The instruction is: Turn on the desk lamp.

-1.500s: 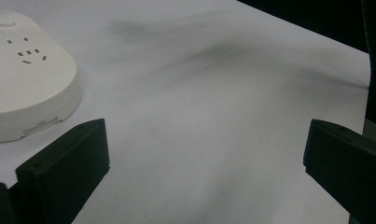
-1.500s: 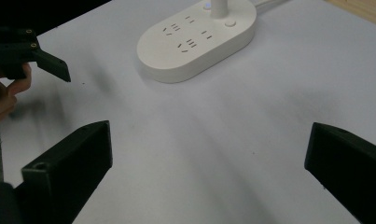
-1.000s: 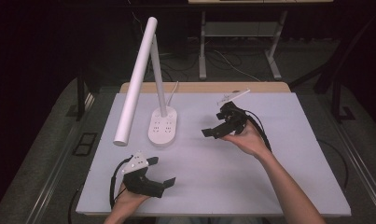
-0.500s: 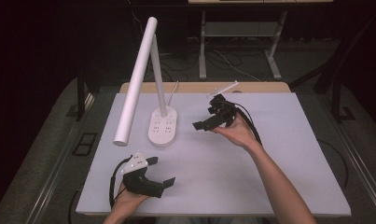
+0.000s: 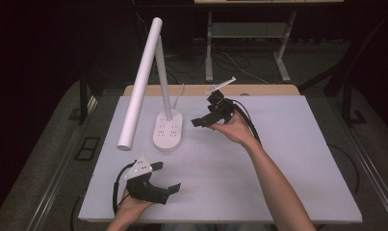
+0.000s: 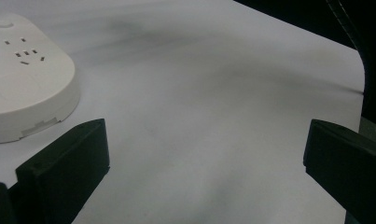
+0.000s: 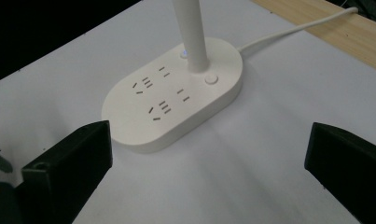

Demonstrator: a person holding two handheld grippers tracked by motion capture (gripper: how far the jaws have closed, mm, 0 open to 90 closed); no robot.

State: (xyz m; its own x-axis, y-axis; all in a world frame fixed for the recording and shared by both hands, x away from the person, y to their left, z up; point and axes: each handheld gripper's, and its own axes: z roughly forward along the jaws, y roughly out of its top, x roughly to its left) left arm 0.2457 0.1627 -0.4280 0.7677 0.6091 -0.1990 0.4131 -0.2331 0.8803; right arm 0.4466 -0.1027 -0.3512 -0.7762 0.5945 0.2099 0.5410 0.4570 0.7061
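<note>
Your left gripper (image 5: 158,186) sits low at the lower left of the high view, close above the white counter (image 5: 288,159), jaws spread wide on nothing. It reads as parked: in the left gripper view the bare counter lies between the jaws, and the lamp's edge shows at the upper left, well off its line.

The desk lamp (image 5: 142,82) stands left of centre. Its oval socket base (image 5: 167,130) rests flat on the counter, the post rises from the base's far end, and the long white light bar slants down toward the lower left, overhanging the counter between base and left gripper. That bar is what crowds any approach from your left side.

Your right gripper (image 5: 207,120) is held up just right of the base, also wide open and empty, aimed at it. In the right gripper view the base (image 7: 174,95) lies between and beyond the jaws, with a round button (image 7: 211,78) beside the post (image 7: 191,32). I judge you are lining up on the base or that button.

The power cord (image 7: 293,30) trails off at the upper right, over the wooden edge (image 7: 335,32).
</note>
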